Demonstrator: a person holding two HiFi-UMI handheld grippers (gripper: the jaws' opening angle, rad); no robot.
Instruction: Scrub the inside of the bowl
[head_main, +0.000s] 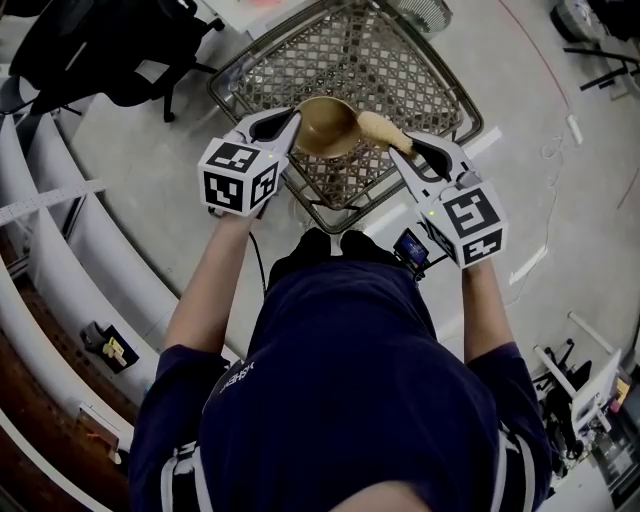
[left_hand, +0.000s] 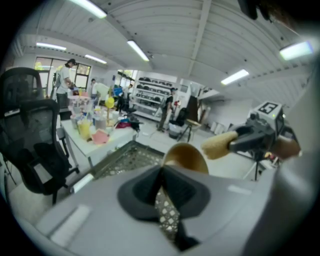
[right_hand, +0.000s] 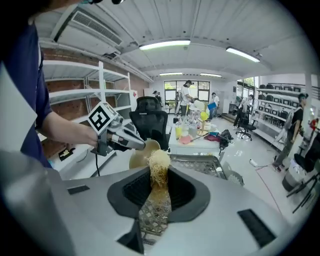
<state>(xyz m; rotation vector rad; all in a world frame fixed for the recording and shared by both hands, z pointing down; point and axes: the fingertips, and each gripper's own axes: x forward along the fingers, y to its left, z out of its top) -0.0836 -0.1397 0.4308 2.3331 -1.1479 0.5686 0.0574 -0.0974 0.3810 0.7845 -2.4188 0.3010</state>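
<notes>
Mesh basket (head_main: 372, 48) partly behind bowl (head_main: 325, 126)

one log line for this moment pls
left gripper: shut on bowl rim | right gripper: shut on scrubber, beside bowl | below: mesh basket

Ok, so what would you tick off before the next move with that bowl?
1. Left claw shut on the bowl rim: ok.
2. Right claw shut on the scrubber: ok.
3. Scrubber inside the bowl: not ok, its tip is at the rim.
4. Scrubber touching the bowl: cannot tell.
5. Bowl held over the wire basket: ok.
</notes>
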